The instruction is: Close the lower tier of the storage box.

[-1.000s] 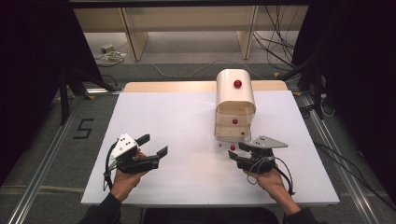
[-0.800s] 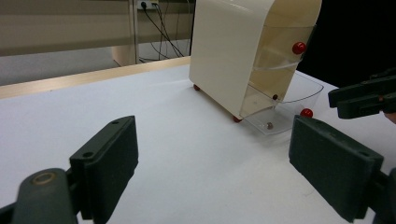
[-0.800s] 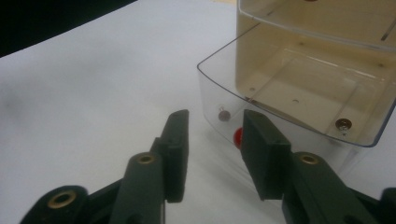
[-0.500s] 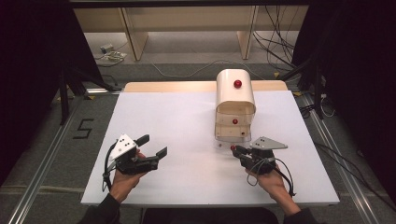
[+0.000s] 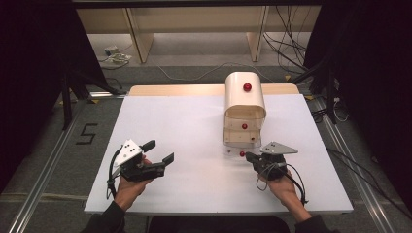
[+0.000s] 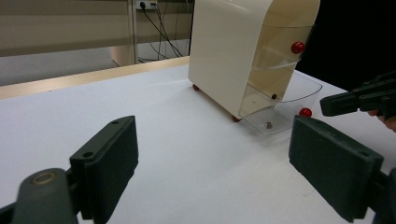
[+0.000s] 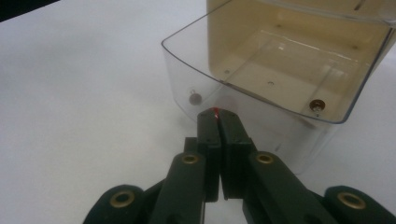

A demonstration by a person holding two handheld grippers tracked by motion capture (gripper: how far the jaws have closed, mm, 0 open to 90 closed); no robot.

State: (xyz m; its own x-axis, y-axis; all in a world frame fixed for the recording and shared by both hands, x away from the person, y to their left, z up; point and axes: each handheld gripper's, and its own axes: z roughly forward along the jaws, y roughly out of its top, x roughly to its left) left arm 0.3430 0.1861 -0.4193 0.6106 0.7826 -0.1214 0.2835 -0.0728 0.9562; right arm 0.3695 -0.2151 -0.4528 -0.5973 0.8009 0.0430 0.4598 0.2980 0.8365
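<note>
We see the right claw pinching the red knob of the bottom drawer, pulled out of the cream cabinet. Left claw gapes (idle, well left of cabinet). Risk: shallow tip grip slips off the knob.

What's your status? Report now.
Right hand-held gripper just closed, pinching red drawer knob. Left hand-held gripper open, empty. Bottom drawer pulled out. Nothing in the way.

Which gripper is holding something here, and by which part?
The right gripper has just closed on the red knob at the front of the clear bottom drawer of the cream cabinet. The left gripper is open, holding nothing.
</note>
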